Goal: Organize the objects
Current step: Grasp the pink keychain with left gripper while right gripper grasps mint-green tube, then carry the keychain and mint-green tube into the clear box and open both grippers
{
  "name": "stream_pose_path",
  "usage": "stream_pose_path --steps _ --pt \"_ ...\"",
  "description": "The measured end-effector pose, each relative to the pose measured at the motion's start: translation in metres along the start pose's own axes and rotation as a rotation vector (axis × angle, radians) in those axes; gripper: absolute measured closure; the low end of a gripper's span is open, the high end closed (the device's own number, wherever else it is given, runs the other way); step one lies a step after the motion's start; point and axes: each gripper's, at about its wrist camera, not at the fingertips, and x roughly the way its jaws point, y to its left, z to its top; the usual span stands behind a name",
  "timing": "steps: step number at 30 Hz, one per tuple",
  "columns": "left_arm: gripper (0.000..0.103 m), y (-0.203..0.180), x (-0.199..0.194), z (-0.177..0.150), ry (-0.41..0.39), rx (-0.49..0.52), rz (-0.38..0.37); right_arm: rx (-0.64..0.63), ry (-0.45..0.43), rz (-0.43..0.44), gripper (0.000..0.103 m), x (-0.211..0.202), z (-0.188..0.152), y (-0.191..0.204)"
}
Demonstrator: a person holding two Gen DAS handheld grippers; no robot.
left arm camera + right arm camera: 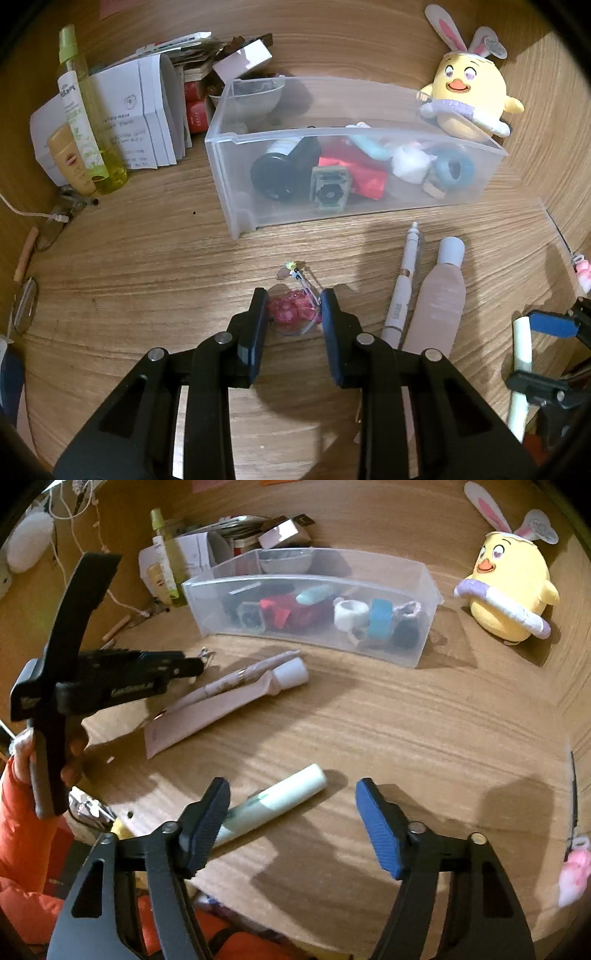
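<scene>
Two grippers work a cluttered worktop (147, 251): left gripper (294, 306) fingers pinch a small pink beaded charm (291, 310), likely light and fragile; right gripper (291, 812) fingers stand wide around a pale green tube (273, 801).

Warm dim light, soft shadows, fisheye-warped edges.

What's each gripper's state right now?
Left gripper: closed around the pink beaded charm on the wooden desk.
Right gripper: open, holding nothing; the pale green tube lies beside its left finger.
</scene>
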Motion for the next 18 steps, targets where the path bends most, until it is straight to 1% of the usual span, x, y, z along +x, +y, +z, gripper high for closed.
stream_pose_path --steps 1,3,4,6,8,10,15,18 --pt "0.075 0.0 -0.001 -0.001 0.0 -0.001 -0.002 -0.011 -0.003 -0.012 0.052 -0.001 -0.001 0.002" --pt "0.075 0.0 -0.003 -0.003 -0.001 -0.005 -0.008 -0.039 -0.015 -0.025 0.068 -0.001 -0.003 0.005" --pt "0.075 0.0 -0.004 -0.005 -0.002 -0.007 -0.008 -0.042 -0.019 -0.024 0.072 -0.001 -0.002 0.005" --pt "0.075 0.001 -0.006 -0.007 -0.003 -0.01 -0.014 -0.044 -0.027 -0.017 0.083 0.0 0.0 0.002" --pt "0.074 0.002 -0.008 -0.01 -0.004 -0.01 -0.017 -0.036 -0.036 -0.006 0.088 0.003 0.003 -0.004" --pt "0.074 0.003 -0.01 -0.013 -0.008 -0.01 -0.012 -0.042 -0.051 -0.029 0.089 0.006 0.008 -0.007" --pt "0.075 0.009 -0.016 -0.016 -0.027 -0.03 -0.001 -0.057 -0.068 -0.055 0.089 0.015 0.019 -0.011" --pt "0.075 0.01 -0.023 -0.013 -0.049 -0.038 0.001 -0.034 -0.079 -0.041 0.089 0.016 0.027 -0.017"
